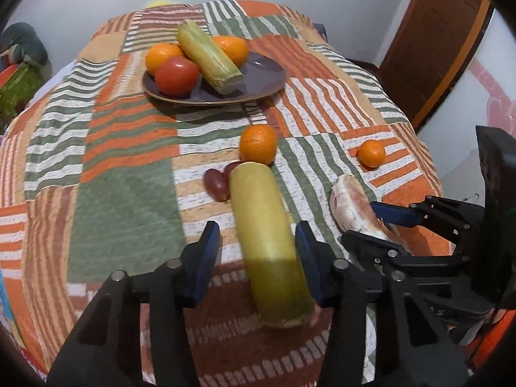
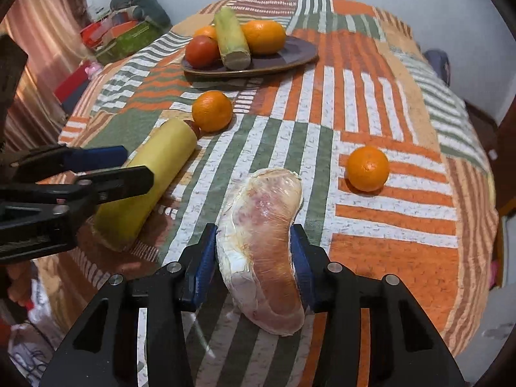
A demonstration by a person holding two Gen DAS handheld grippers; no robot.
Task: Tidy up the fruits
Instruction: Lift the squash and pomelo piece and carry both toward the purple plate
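Your left gripper point(image 1: 258, 258) straddles the yellow-green cylinder point(image 1: 267, 242) at the lower centre of the left wrist view. Its right blue pad lies against the fruit's side, while a gap shows at the left pad, so the jaws stand narrow around it and are not clamped on it. Your right gripper point(image 2: 253, 267) sits at the lower centre of its own view with both blue pads pressed on the pale pink pomelo segment point(image 2: 261, 245), holding it. Both pieces lie on the patchwork-covered surface point(image 2: 387, 242). Just above the cylinder's far end sits an orange point(image 1: 258, 144), with two dark red fruits point(image 1: 217, 184) beside it to the left. A second orange point(image 1: 371, 153) lies apart at the right. In the upper part of the frame a dark plate point(image 1: 264, 74) carries a tomato point(image 1: 176, 75), two oranges point(image 1: 161, 54) and another green-yellow stalk piece point(image 1: 209, 56)
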